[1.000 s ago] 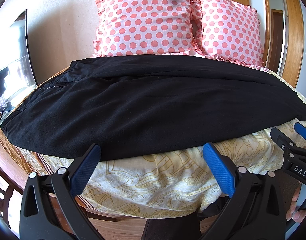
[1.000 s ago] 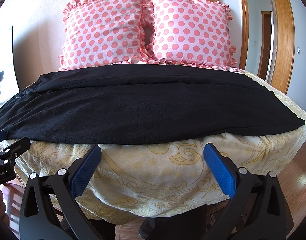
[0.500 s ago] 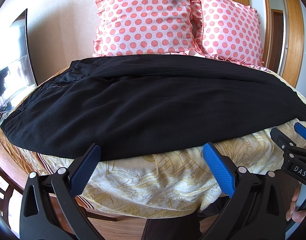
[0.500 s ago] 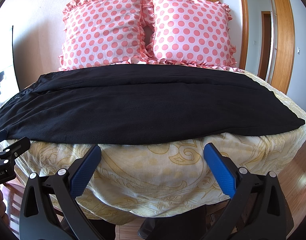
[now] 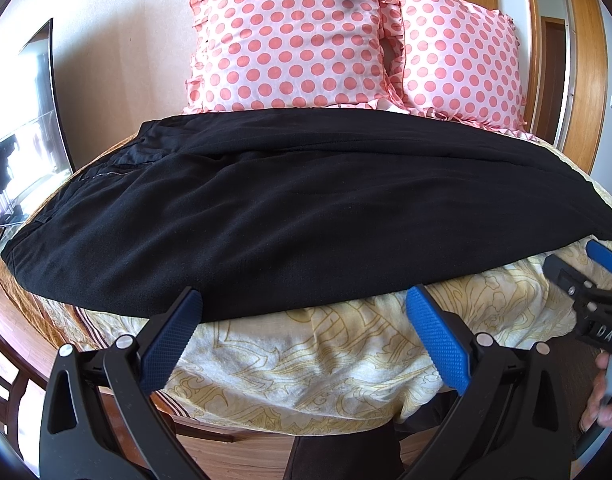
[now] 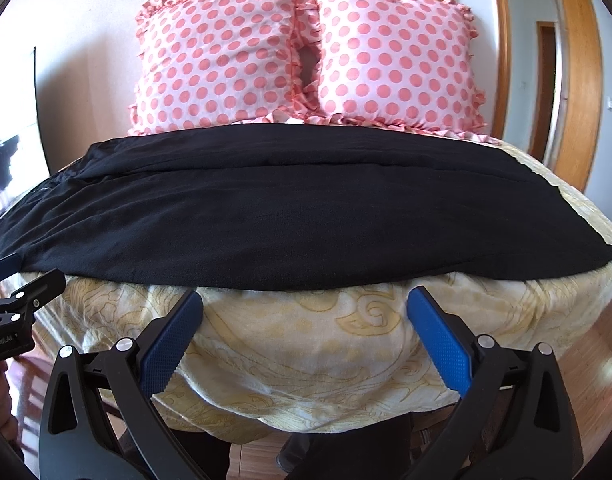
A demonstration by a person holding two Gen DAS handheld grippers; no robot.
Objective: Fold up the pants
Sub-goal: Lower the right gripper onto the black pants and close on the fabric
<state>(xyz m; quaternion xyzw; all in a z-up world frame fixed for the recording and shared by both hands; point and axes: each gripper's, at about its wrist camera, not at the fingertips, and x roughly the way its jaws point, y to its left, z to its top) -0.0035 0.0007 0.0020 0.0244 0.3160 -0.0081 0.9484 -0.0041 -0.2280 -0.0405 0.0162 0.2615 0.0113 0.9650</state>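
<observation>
1 pair of black pants [image 5: 306,216] lies lengthwise left-right on the bed [image 5: 306,360], waistband left; 2 pillows [image 6: 306,60] behind. Left gripper [image 5: 302,312] and right gripper [image 6: 304,308] gape, empty.

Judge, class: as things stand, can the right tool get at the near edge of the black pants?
Probably yes. The right tool is open, empty and faces the near edge of the black pants; only bare yellow bedspread lies between them.

We read "DAS" in white letters on the right gripper [image 5: 586,280] body, right of our left jaws; other lettering stays illegible.
</observation>
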